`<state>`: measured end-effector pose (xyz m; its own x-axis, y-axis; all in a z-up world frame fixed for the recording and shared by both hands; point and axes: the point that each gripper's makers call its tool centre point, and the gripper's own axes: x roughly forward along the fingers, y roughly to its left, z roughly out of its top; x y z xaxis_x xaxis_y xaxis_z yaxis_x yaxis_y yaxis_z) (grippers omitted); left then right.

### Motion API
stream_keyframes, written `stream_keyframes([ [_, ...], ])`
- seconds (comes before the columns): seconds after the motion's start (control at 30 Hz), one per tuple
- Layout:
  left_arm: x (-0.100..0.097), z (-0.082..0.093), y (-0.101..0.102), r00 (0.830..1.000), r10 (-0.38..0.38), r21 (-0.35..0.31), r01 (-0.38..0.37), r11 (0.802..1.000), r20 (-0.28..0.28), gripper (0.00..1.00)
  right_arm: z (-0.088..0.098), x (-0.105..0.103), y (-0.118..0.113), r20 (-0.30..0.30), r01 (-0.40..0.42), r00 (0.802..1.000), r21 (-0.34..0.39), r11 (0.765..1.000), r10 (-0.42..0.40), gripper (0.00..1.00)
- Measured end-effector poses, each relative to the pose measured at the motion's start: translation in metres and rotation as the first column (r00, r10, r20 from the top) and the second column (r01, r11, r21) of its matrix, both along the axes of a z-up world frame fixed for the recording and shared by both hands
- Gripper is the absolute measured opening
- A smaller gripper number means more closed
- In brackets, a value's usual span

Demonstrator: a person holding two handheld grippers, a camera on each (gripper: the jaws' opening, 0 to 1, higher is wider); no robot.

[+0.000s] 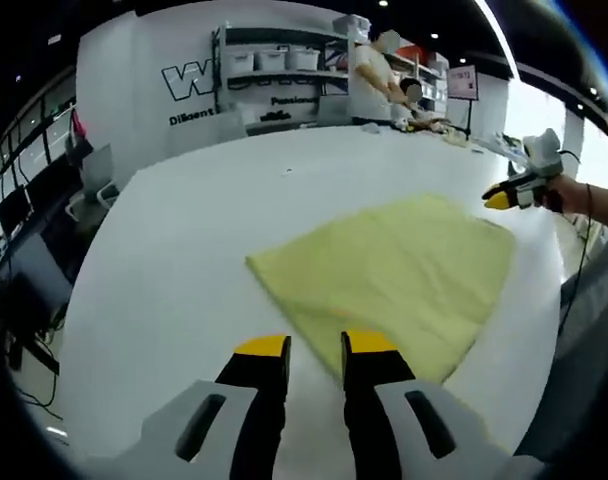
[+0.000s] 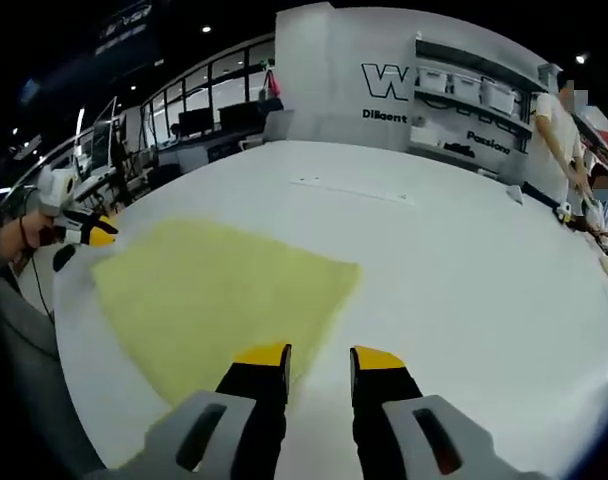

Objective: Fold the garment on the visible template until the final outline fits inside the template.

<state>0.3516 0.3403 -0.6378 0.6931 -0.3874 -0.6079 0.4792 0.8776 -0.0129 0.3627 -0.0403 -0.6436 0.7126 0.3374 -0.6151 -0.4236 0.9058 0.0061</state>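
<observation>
A: Where's the garment (image 1: 389, 278) now?

B: Flat on the white table (image 1: 184, 260), a pale yellow piece already lying as a rough four-sided shape. In the left gripper view it's just ahead of your left gripper (image 1: 315, 346), near edge almost under the right jaw. In the right gripper view the garment (image 2: 219, 295) sits ahead and to the left of your right gripper (image 2: 319, 355), one edge reaching down to the left jaw. I can't make out any template outline under it.

A: And the grippers?

B: Both released, jaws parted with a gap between the yellow tips, holding nothing. The cloth isn't pinched by either.

A: How will it handle?

B: Judging by how it lies, it's thin, light and limp. It'll drape and sag the moment you lift it, and it may slide on that smooth table. Not fragile, so a firm pinch is fine.

A: Where do I grab?

B: Take two corners of one edge, one per gripper, right at the hem. Pinch every layer if it's doubled, lift low, and keep the edge taut between your hands so the fold lands straight.
</observation>
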Motion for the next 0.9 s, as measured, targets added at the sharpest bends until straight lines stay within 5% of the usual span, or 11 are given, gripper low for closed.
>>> stream_keyframes([
  [0.4,-0.034,-0.012,-0.010,0.992,0.015,-0.128,-0.031,0.991,-0.124,0.24,-0.012,-0.037,0.005,-0.066,-0.006,0.998,0.086,0.996,0.012,0.18],
  [0.47,-0.040,-0.013,-0.015,0.987,0.033,-0.197,-0.064,0.978,-0.159,0.23,-0.012,-0.044,0.010,-0.081,0.002,0.997,0.132,0.991,0.008,0.19],
  [0.9,-0.053,-0.018,-0.020,0.969,0.068,-0.317,-0.144,0.938,-0.239,0.19,-0.016,-0.062,0.030,-0.136,-0.024,0.989,0.251,0.968,0.060,0.14],
])
